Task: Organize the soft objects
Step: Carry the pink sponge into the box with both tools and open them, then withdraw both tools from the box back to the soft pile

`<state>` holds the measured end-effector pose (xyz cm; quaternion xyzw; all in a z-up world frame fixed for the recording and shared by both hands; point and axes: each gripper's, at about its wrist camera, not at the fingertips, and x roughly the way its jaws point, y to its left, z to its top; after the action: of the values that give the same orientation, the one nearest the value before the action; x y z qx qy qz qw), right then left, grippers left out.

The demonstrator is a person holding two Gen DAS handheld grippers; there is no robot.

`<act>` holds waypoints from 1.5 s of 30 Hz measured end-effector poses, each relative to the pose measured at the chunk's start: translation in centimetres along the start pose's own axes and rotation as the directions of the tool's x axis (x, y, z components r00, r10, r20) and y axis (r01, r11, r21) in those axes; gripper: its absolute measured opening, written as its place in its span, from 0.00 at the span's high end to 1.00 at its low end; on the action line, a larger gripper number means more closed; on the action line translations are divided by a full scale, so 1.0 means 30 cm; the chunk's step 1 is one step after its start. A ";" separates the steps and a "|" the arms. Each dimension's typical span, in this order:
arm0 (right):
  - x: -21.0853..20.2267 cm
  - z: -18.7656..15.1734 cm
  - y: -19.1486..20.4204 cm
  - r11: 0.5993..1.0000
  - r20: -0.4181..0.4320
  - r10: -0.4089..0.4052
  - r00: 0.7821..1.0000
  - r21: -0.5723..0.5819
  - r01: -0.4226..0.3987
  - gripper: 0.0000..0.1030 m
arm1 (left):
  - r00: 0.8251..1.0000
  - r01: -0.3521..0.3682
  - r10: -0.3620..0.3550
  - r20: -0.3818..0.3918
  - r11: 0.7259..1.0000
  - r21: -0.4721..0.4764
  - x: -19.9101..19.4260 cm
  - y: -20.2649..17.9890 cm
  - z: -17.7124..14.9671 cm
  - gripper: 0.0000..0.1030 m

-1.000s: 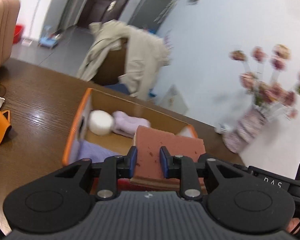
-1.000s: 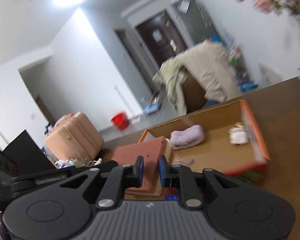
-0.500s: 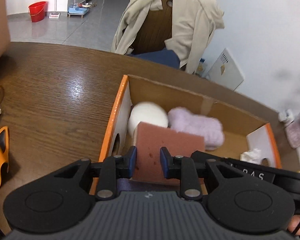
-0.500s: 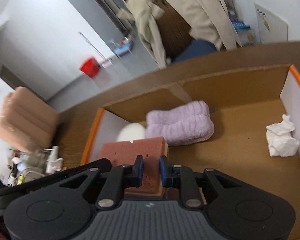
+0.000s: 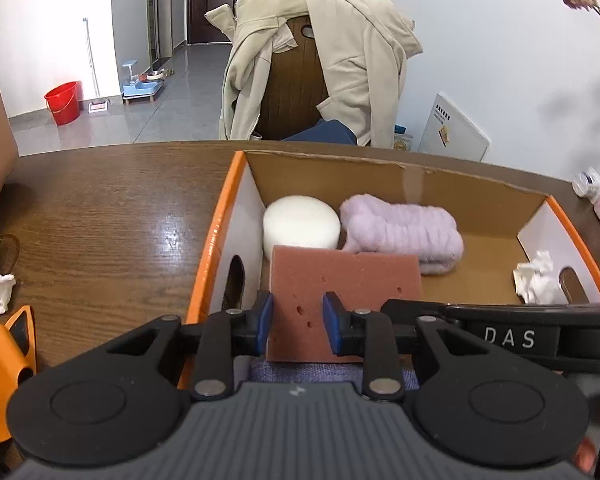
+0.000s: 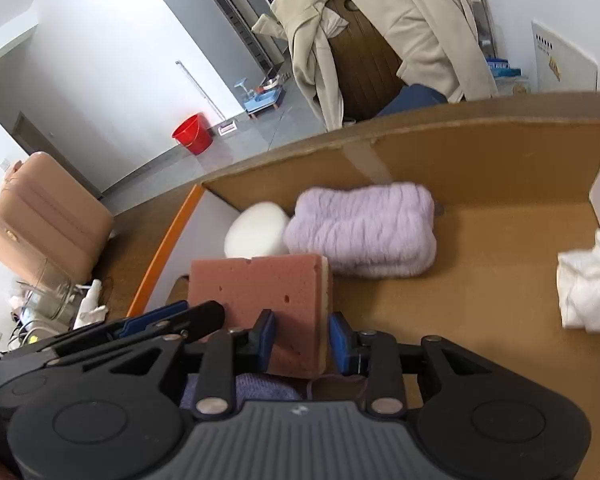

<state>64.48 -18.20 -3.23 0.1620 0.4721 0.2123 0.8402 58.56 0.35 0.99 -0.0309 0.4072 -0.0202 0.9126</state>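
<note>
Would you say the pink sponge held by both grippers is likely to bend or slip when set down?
The pink sponge looks porous, so probably light and squashy. It stays flat between the left gripper and right gripper, so fairly stiff. Its rough surface likely resists slipping.

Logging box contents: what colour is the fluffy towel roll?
Pale lilac; the towel roll shows best in the right wrist view.

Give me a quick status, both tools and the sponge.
Left tool and right tool both shut on red sponge, inside cardboard box. White round sponge and purple towel just beyond. Path unobstructed.
</note>
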 end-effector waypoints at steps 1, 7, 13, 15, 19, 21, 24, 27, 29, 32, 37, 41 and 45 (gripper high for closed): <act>0.000 -0.008 -0.001 1.000 -0.009 0.002 1.000 -0.002 -0.002 0.70 | 1.000 -0.001 0.001 -0.006 1.000 0.012 0.000 -0.006 -0.001 0.73; -0.023 -0.027 0.028 0.999 -0.013 -0.027 1.000 -0.028 0.026 0.69 | 1.000 0.013 -0.013 -0.015 0.999 -0.044 -0.052 0.019 0.013 0.67; -0.252 0.005 0.108 0.995 0.094 -0.037 0.995 -0.088 0.045 0.67 | 0.996 0.013 -0.008 0.093 0.998 -0.053 -0.296 0.047 0.071 0.60; -0.354 0.005 0.134 0.991 0.135 -0.057 0.989 -0.109 0.072 0.61 | 0.992 0.012 -0.006 0.128 0.999 -0.045 -0.386 0.046 0.077 0.55; -0.552 -0.032 0.169 0.982 0.197 -0.087 0.977 -0.148 0.118 0.56 | 0.980 -0.004 0.006 0.198 1.000 -0.015 -0.575 0.030 0.048 0.34; -0.653 -0.067 0.180 0.971 0.242 -0.122 0.963 -0.171 0.166 0.47 | 0.971 -0.017 0.016 0.237 1.000 0.004 -0.659 0.017 0.017 0.29; -0.800 -0.138 0.186 0.953 0.315 -0.153 0.937 -0.203 0.224 0.41 | 0.958 -0.015 0.008 0.287 1.000 0.022 -0.777 -0.004 -0.039 0.22; -0.929 -0.206 0.178 0.940 0.369 -0.177 0.913 -0.213 0.268 0.32 | 0.946 -0.020 0.007 0.325 0.999 0.037 -0.866 -0.032 -0.087 0.21; -1.004 -0.254 0.172 0.927 0.406 -0.196 0.892 -0.220 0.303 0.29 | 0.939 -0.022 0.004 0.343 0.999 0.049 -0.911 -0.049 -0.116 0.20; -1.096 -0.324 0.161 0.919 0.442 -0.206 0.873 -0.219 0.327 0.29 | 0.925 -0.017 -0.006 0.380 0.998 0.056 -0.981 -0.063 -0.180 0.17; -1.224 -0.474 0.153 0.917 0.523 -0.183 0.833 -0.214 0.337 0.24 | 0.878 0.000 -0.016 0.478 0.999 0.034 -1.105 -0.077 -0.365 0.07; -1.289 -0.656 0.165 0.908 0.586 -0.149 0.797 -0.239 0.345 0.22 | 0.829 -0.059 0.012 0.560 0.996 0.067 -1.180 -0.101 -0.563 0.02; -1.331 -0.868 0.198 0.894 0.634 -0.114 0.765 -0.271 0.358 0.15 | 0.791 -0.076 0.022 0.611 0.995 0.062 -1.244 -0.111 -0.741 0.00</act>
<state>22.27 -31.59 15.43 -0.0052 0.1469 0.1263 0.9810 17.05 -1.54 14.09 0.0132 0.0912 -0.0024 0.9957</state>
